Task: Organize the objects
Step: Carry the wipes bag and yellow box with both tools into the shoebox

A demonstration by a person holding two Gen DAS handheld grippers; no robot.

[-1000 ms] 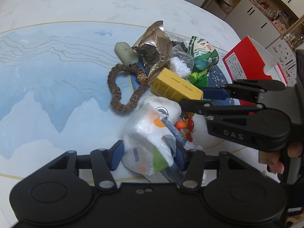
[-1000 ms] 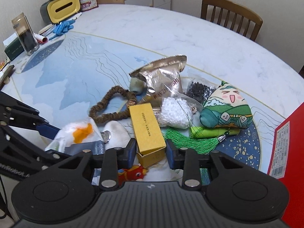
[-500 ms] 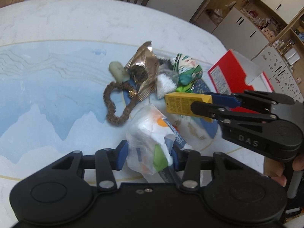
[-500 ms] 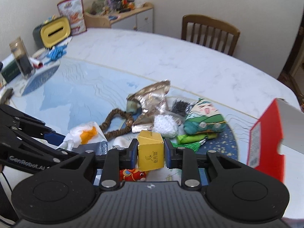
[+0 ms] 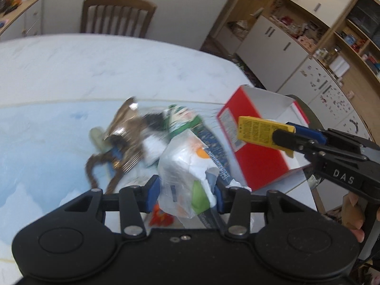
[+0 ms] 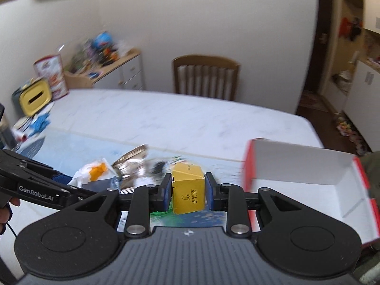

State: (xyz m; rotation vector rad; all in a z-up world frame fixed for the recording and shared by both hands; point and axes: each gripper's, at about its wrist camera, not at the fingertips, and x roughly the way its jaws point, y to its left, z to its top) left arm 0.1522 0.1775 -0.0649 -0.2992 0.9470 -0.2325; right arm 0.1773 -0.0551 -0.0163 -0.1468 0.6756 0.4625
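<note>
Yellow cardboard fills the gap of the right gripper (image 6: pixel 188 194): a small yellow box (image 6: pixel 188 191) sits squarely between the two blue pads (image 6: pixel 167 192), clamped on both side faces, its printed end towards the camera. In the left wrist view this box (image 5: pixel 262 132) juts out past the fingertips towards 9 o'clock and is held off the table, in front of the red box (image 5: pixel 261 163), whose white inside is open at 3 o'clock of the right wrist view.

The left gripper (image 5: pixel 185 193) is closed narrow on a crumpled white plastic bag (image 5: pixel 187 166) with orange and green print; the bag bulges up and forward from between the pads, at 12 o'clock of the fingers. Beyond it, at 11 o'clock, a blurred heap lies on the blue-and-white table (image 5: pixel 47 123): a foil packet (image 5: pixel 123 125), a brown bead bracelet (image 5: pixel 95 168) and a green stuffed toy (image 5: pixel 182 121). A wooden chair (image 5: pixel 116 16) stands at the table's far edge.
</note>
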